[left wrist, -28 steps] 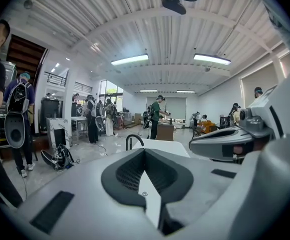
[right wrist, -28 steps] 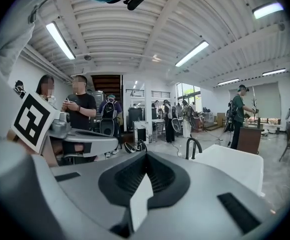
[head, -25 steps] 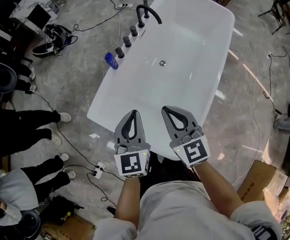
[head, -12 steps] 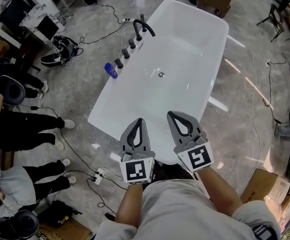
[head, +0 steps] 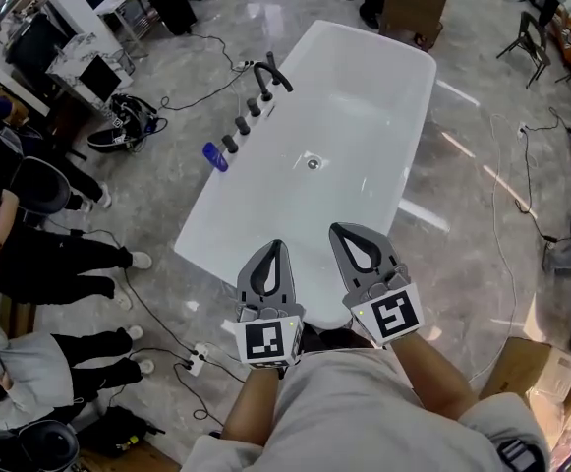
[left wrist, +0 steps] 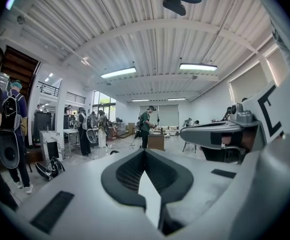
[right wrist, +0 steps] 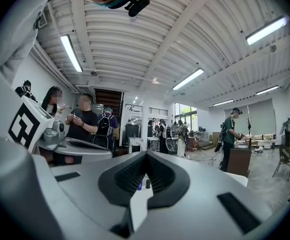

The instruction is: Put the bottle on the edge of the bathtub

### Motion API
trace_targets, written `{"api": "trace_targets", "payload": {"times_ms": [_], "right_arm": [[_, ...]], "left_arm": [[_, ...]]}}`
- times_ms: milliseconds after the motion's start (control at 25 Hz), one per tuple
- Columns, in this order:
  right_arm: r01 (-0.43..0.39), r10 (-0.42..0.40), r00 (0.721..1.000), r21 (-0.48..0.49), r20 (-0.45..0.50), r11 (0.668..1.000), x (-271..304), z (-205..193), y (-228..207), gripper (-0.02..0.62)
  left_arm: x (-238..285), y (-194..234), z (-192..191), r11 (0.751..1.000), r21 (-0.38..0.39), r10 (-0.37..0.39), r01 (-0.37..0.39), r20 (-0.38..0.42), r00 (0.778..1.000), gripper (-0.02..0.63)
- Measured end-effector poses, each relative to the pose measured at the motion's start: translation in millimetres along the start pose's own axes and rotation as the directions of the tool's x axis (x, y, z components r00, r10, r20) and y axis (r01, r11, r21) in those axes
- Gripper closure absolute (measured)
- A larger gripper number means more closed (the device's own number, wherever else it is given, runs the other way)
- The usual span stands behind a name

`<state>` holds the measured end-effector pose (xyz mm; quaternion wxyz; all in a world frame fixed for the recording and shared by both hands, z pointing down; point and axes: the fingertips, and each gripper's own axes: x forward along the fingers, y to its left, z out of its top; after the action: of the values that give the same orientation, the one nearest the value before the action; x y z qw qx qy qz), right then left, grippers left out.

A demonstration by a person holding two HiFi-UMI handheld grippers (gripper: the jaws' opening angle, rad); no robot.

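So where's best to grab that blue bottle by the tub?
Probably mid-body, across its narrow width. The blue bottle sits at the left rim of the bathtub, dark knobs close behind it, so come from the near, open side. Whether it stands or lies is unclear from here.

No word, number or brand name can be read anywhere. The only printed signs are the black-and-white square code patterns on the marker cube (head: 268, 341) of the left tongs (head: 274, 252) and on the matching cube (head: 395, 315) of the right tongs (head: 350, 231). These are blocky shapes, not letters. Any label on the blue bottle (head: 215, 156) is too small to make out, and the print on the person's sleeve (head: 514, 455) is too blurred.
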<state>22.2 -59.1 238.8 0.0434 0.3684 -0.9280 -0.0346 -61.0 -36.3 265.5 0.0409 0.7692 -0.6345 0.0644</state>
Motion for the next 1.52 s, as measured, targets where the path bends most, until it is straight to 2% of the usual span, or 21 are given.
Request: {"api": "trace_targets", "payload": {"times_ms": [200, 1000, 1520], "right_arm": [[0.009, -0.009, 1.000, 0.028, 0.006, 1.000, -7.4, 0.6, -0.9, 0.589], [-0.016, 0.015, 1.000, 0.042, 0.021, 0.999, 10.9, 8.1, 21.2, 0.589], [-0.012, 0.011, 1.000, 0.068, 0.020, 0.998, 7.4, 5.2, 15.8, 0.589]], "left_arm": [[-2.6, -11.8, 9.9, 0.999, 0.036, -0.007, 0.006, 0.024, 1.000, 0.595], [-15.5, 14.8, 15.9, 0.998, 0.032, 0.045, -0.046, 0.028, 0.999, 0.595], [-13.0, 7.3, 18.1, 0.999, 0.031, 0.028, -0.029, 0.038, 0.999, 0.595]]}}
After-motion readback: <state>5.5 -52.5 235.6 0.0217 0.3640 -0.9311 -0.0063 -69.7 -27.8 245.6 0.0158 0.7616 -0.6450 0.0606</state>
